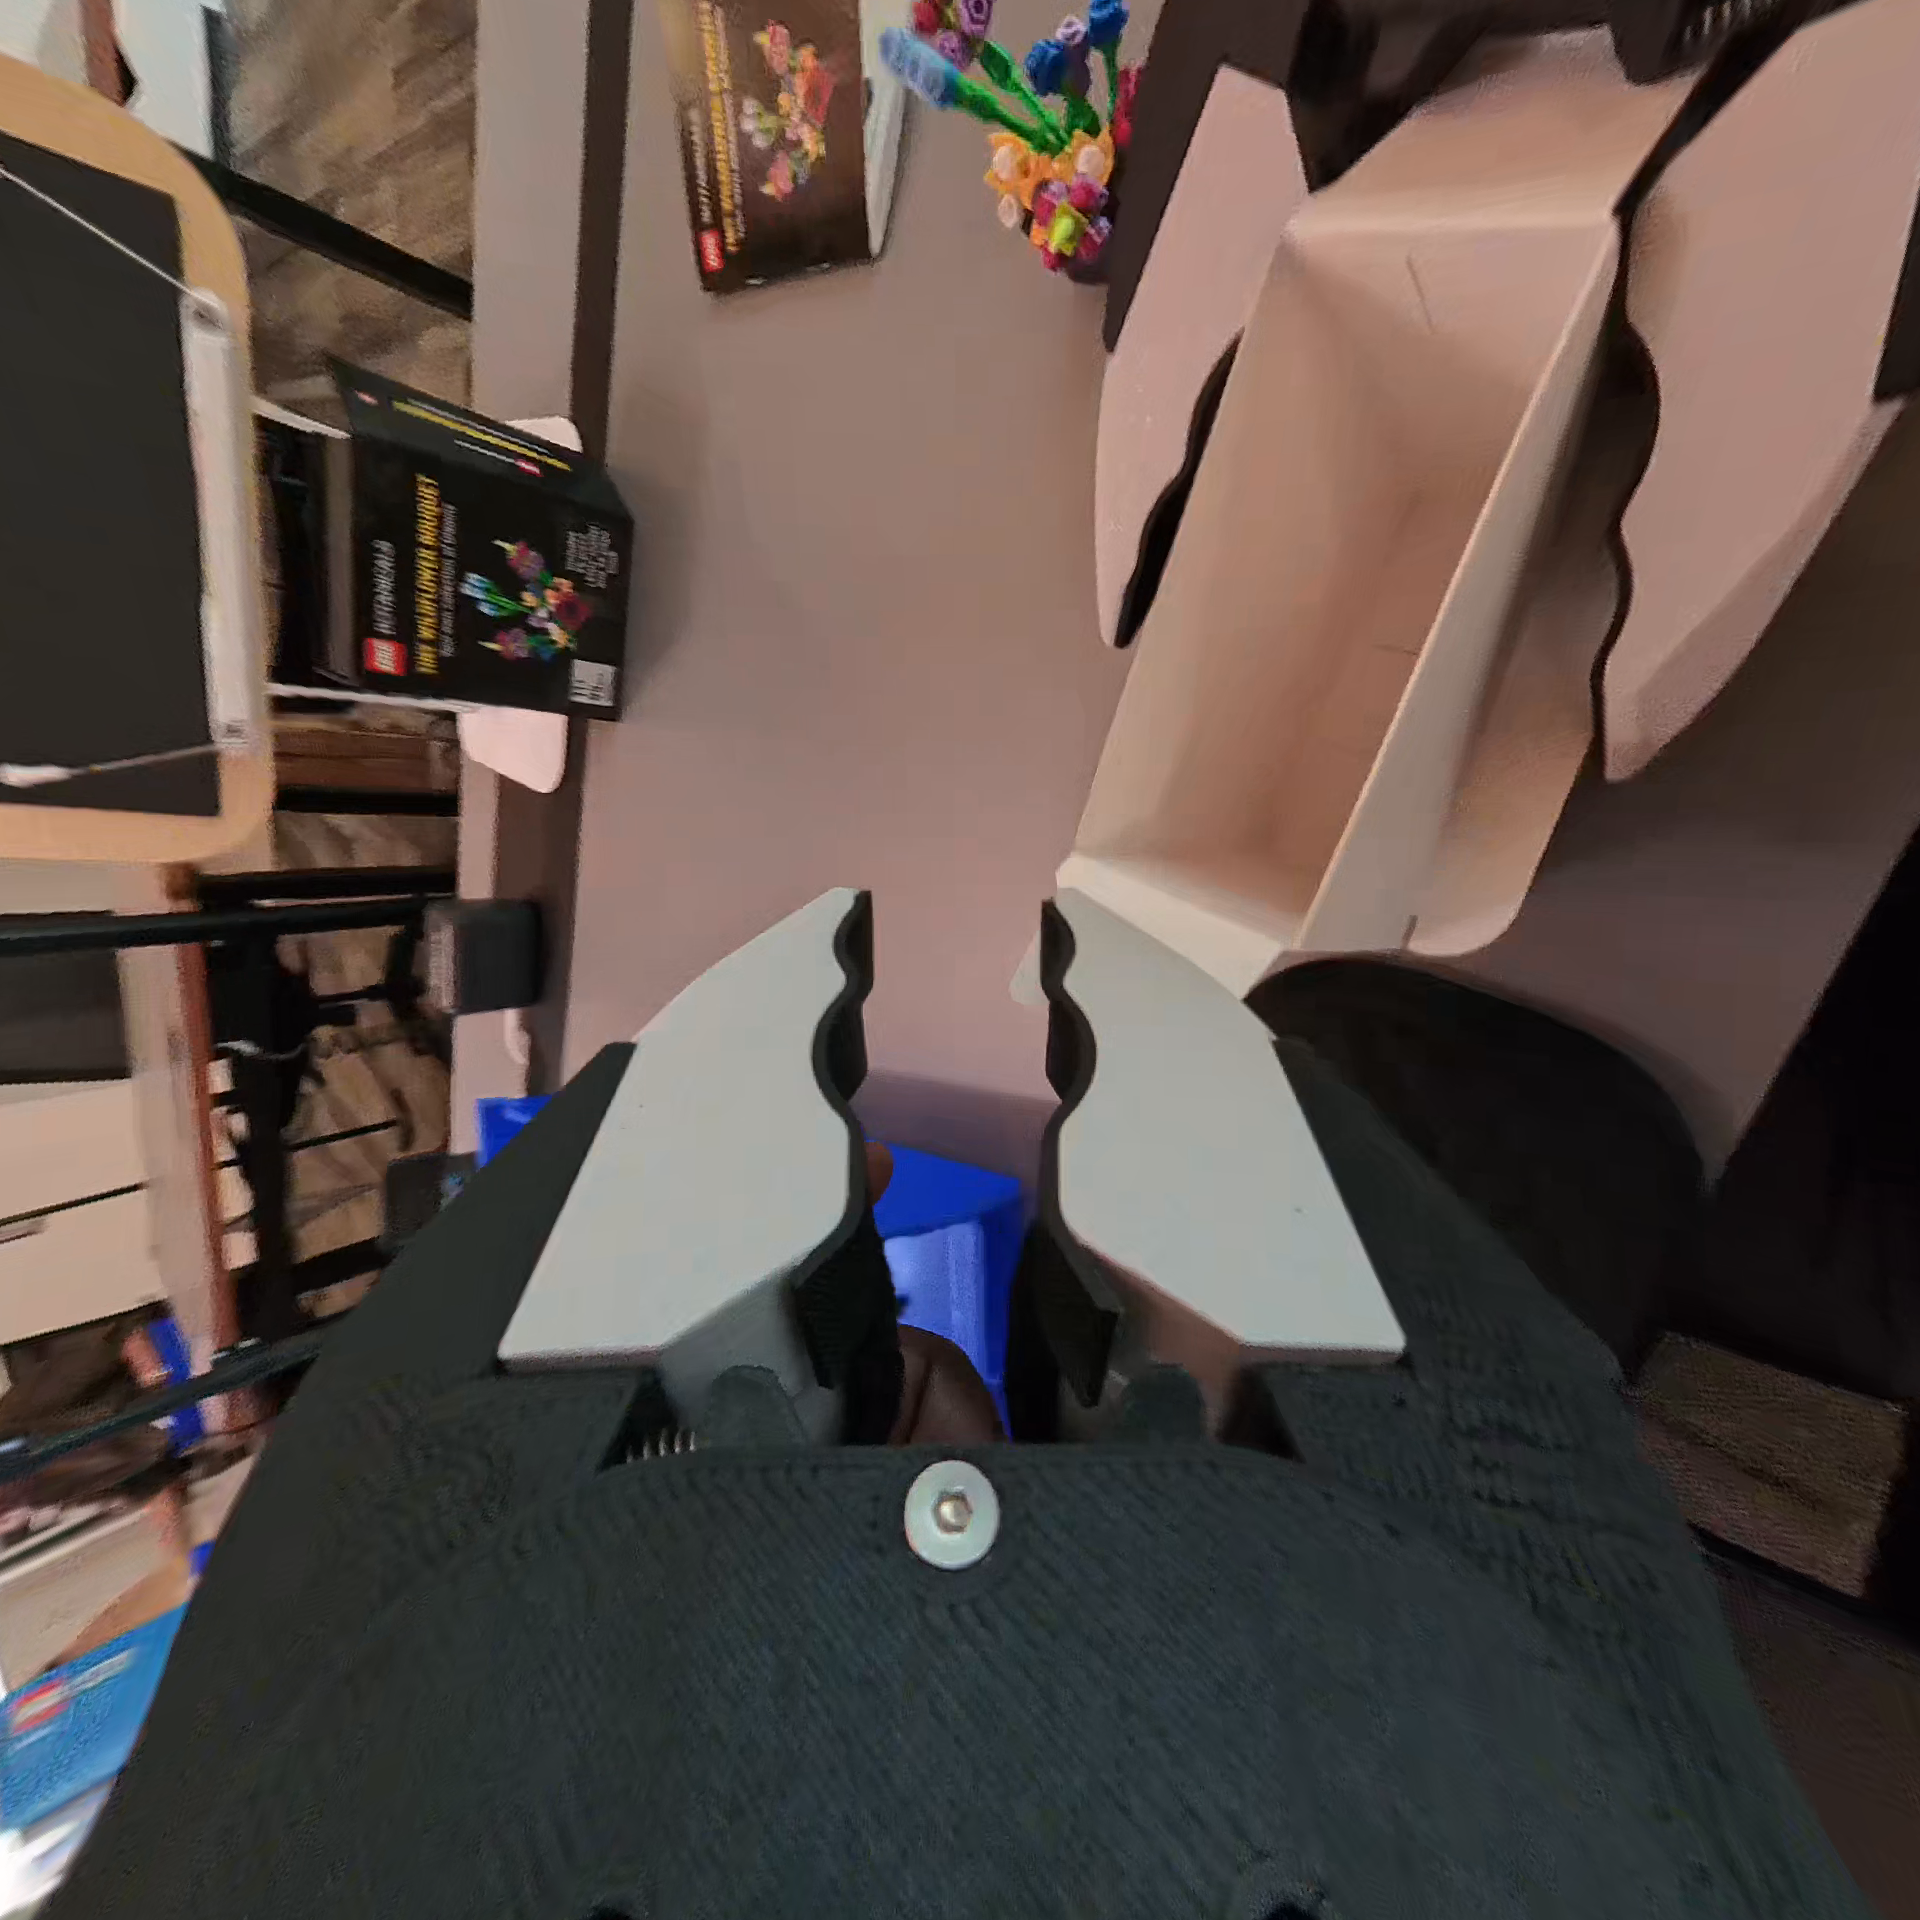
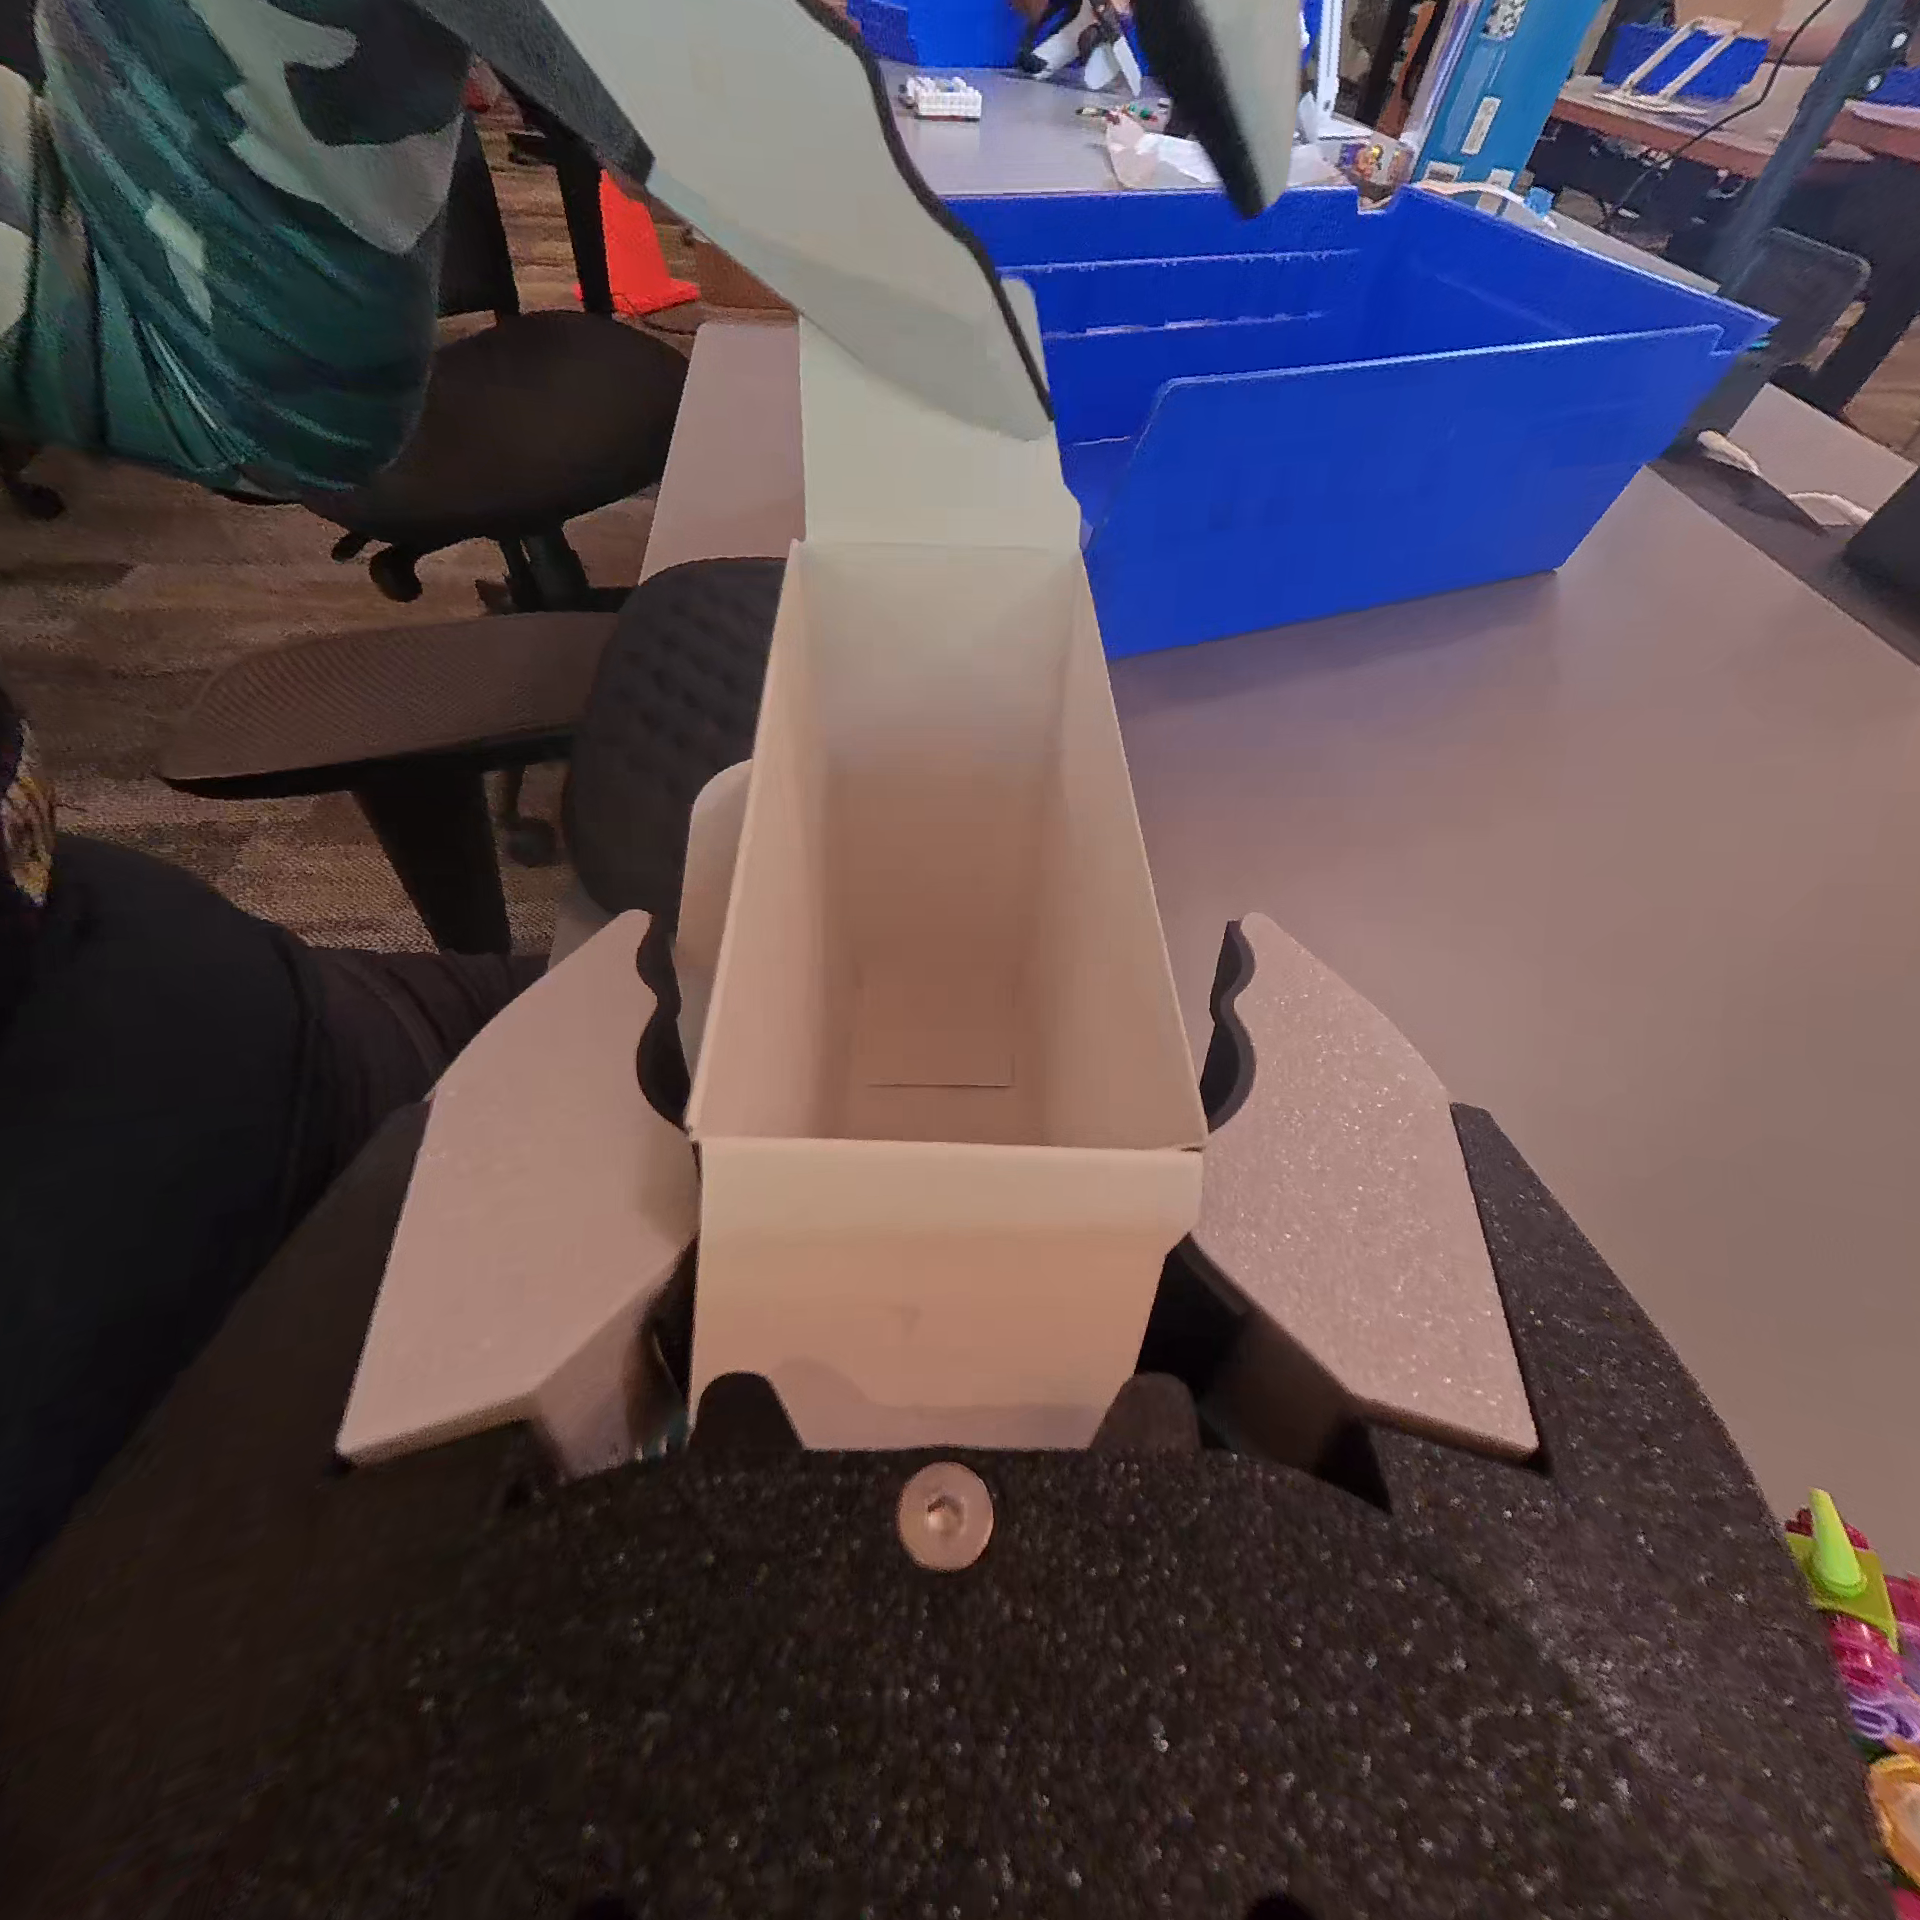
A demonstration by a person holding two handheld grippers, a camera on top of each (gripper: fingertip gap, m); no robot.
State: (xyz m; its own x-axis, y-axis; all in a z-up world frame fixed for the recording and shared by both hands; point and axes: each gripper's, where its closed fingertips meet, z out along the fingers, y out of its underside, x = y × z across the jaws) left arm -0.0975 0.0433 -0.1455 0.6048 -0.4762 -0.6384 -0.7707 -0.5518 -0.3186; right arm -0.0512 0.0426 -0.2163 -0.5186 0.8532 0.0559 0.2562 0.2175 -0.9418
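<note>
My right gripper (image 2: 940,935) is shut on an open white cardboard box (image 2: 935,1268), one finger against each side wall, above the grey table (image 2: 1507,831). The box is empty inside and its far lid flap (image 2: 935,457) stands up. My left gripper (image 1: 956,935) is open and empty. Its right fingertip is close to the near end of the box (image 1: 1403,571). In the right wrist view the left gripper (image 2: 1138,307) hangs above the far flap; I cannot tell if it touches. The right gripper's fingers (image 1: 1766,416) show on both sides of the box.
A blue plastic bin (image 2: 1351,499) stands behind the box. A brick flower bouquet (image 1: 1049,135) and two dark printed boxes (image 1: 779,135) (image 1: 488,571) lie on the table. A seated person (image 2: 208,260) and a black chair (image 2: 540,416) are at the left. Some 9 cm of space lies between my two pairs of fingers. It is some 15 cm from my right tips to the brick flower bouquet (image 1: 1049,135).
</note>
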